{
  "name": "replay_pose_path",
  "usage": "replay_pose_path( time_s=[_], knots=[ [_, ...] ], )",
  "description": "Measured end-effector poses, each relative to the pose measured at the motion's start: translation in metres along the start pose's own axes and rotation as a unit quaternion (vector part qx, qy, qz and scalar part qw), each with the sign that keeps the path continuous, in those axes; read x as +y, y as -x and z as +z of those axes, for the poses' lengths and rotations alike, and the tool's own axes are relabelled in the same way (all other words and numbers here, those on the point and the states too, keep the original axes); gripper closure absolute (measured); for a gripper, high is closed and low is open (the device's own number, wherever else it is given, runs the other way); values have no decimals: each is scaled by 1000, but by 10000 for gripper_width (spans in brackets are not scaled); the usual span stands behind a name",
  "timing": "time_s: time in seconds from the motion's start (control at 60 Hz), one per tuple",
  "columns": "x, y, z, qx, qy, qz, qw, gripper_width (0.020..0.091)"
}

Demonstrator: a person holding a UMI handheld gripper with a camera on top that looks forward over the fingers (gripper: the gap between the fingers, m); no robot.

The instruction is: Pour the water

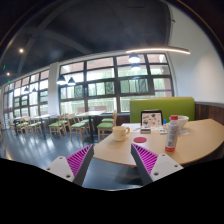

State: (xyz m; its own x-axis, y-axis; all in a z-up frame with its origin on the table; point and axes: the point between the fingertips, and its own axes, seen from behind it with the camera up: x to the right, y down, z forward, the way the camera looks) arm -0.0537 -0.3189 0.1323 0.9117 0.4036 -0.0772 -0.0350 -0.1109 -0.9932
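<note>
A clear plastic bottle (171,134) with a red label band is seen standing upright near the right edge of a light wooden table (200,143); what it holds cannot be made out. It lies beyond the right finger, well apart from it. Further left on the same tabletop, a pale cup (120,131) (possibly a mug with a handle) is set upright, and its contents are hidden from this angle. Between the 2 containers a small pink item (140,139) lies flat, and behind it a framed sign (151,119) is propped up. A green bench back (160,106) is placed behind the table, with tall windows (100,85) beyond it and more tables and chairs (55,124) at far left.

The gripper (113,160) is held wide open, with nothing gripped; its 2 magenta pads (78,158) are seen at either side of the near table edge.
</note>
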Motion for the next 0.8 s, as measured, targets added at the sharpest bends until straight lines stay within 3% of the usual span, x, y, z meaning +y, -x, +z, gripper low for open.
replay_pose_path(
  time_s=[0.333,0.8],
  knots=[
    [10,-58,0,70,2,-7,998,286],
    [-7,-286,112,259,-16,-43,965,288]
  ],
)
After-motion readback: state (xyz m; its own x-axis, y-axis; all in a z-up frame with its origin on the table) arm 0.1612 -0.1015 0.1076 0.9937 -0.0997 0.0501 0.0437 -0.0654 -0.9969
